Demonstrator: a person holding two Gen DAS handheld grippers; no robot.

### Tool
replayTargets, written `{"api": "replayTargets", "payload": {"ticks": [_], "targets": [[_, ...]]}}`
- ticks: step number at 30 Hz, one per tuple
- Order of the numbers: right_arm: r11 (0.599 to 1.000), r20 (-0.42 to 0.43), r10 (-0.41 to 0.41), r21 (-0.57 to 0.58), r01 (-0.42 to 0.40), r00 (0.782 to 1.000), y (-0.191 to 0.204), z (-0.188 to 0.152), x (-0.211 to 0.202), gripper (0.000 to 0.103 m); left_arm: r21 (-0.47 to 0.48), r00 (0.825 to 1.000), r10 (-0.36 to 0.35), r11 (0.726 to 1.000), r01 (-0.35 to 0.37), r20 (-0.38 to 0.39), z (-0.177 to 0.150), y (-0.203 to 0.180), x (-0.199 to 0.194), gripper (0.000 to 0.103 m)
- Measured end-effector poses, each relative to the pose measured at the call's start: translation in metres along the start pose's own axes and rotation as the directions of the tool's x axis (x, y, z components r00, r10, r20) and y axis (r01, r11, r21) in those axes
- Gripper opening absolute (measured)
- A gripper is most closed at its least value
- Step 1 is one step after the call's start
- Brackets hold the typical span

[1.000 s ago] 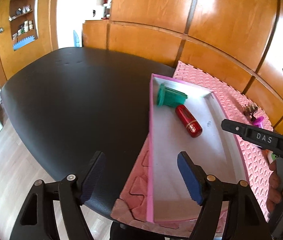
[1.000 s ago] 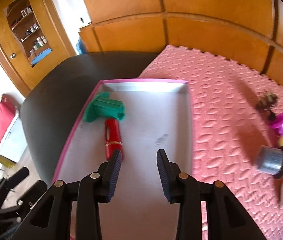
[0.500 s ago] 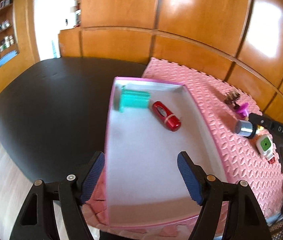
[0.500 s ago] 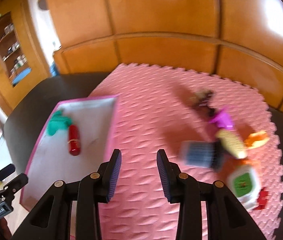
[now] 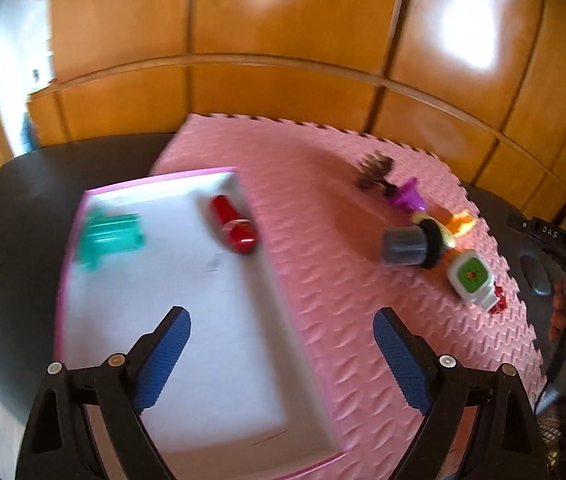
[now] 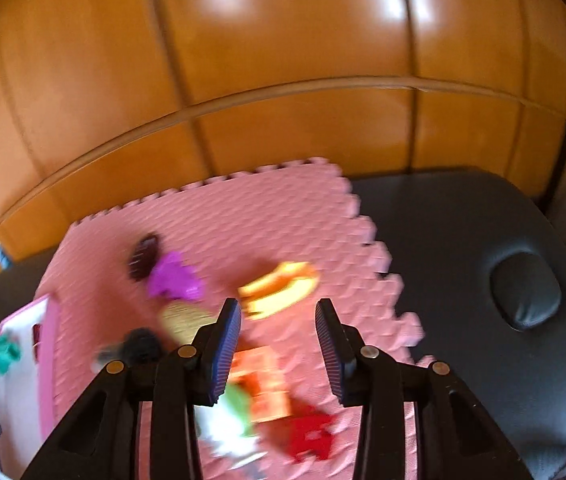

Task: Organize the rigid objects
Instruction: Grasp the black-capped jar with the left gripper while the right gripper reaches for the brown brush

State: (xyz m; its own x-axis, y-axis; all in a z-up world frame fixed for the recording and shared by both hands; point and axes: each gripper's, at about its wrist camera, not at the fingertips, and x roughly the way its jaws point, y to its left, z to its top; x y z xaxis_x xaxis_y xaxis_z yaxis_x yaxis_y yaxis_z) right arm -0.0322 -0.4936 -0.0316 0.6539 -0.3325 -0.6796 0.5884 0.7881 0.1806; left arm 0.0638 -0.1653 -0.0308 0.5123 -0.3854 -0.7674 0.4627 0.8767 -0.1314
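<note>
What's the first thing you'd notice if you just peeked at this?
The big pink foam mat on the dark table, with a jumble of bright toys at its right side: a purple piece, a grey cylinder and a green-faced white toy. Left of them, a pink-rimmed tray holds a red tube and a teal part.

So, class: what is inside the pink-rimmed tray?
Two things lie inside the tray: a green toy and a red cylinder. Its near end is partly hidden by the left hand-held gripper.
</note>
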Motion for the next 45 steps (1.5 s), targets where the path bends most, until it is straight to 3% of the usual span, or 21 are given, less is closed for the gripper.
{"api": "replayTargets", "payload": {"ticks": [4,8,14,23,25,26,27,37,45], "targets": [[0.995,0.004,0.004,0.101,-0.005,1.000,-0.026,-0.001,0.004,0.039,0.041,0.999,-0.045,0.998,0.046,-0.022,0.012,-0.036,0.021,0.099],[0.992,-0.002,0.032,0.126,-0.031,0.999,-0.029,0.003,0.005,0.039,0.043,0.993,-0.105,0.993,0.107,-0.053,0.025,-0.064,0.044,0.100],[0.989,-0.003,0.075,0.128,-0.074,0.997,-0.025,0.003,0.004,0.039,0.060,0.989,-0.114,0.991,0.120,-0.097,0.039,-0.098,0.081,0.101],[0.983,-0.020,0.117,0.146,-0.112,0.993,-0.023,0.004,0.005,0.040,0.028,0.983,-0.116,0.992,0.122,-0.142,0.052,-0.111,0.127,0.100],[0.983,-0.025,0.121,0.140,-0.116,0.992,-0.021,0.004,0.006,0.040,0.011,0.978,-0.139,0.990,0.143,-0.158,0.054,-0.110,0.137,0.094],[0.984,-0.028,0.121,0.135,-0.116,0.992,-0.020,0.004,0.007,0.040,0.008,0.974,-0.148,0.988,0.151,-0.169,0.054,-0.109,0.141,0.075],[0.985,-0.029,0.119,0.130,-0.114,0.992,-0.019,0.004,0.007,0.040,0.010,0.970,-0.160,0.986,0.164,-0.183,0.053,-0.109,0.145,0.071],[0.990,-0.055,0.119,0.076,-0.114,0.991,-0.010,-0.002,0.013,0.040,0.058,0.980,-0.164,0.984,0.171,-0.109,0.028,-0.088,0.098,0.069],[0.977,-0.135,0.180,-0.093,-0.193,0.974,0.037,-0.014,0.020,0.040,0.076,0.983,-0.179,0.980,0.182,-0.045,0.007,-0.056,0.046,0.069]]}}
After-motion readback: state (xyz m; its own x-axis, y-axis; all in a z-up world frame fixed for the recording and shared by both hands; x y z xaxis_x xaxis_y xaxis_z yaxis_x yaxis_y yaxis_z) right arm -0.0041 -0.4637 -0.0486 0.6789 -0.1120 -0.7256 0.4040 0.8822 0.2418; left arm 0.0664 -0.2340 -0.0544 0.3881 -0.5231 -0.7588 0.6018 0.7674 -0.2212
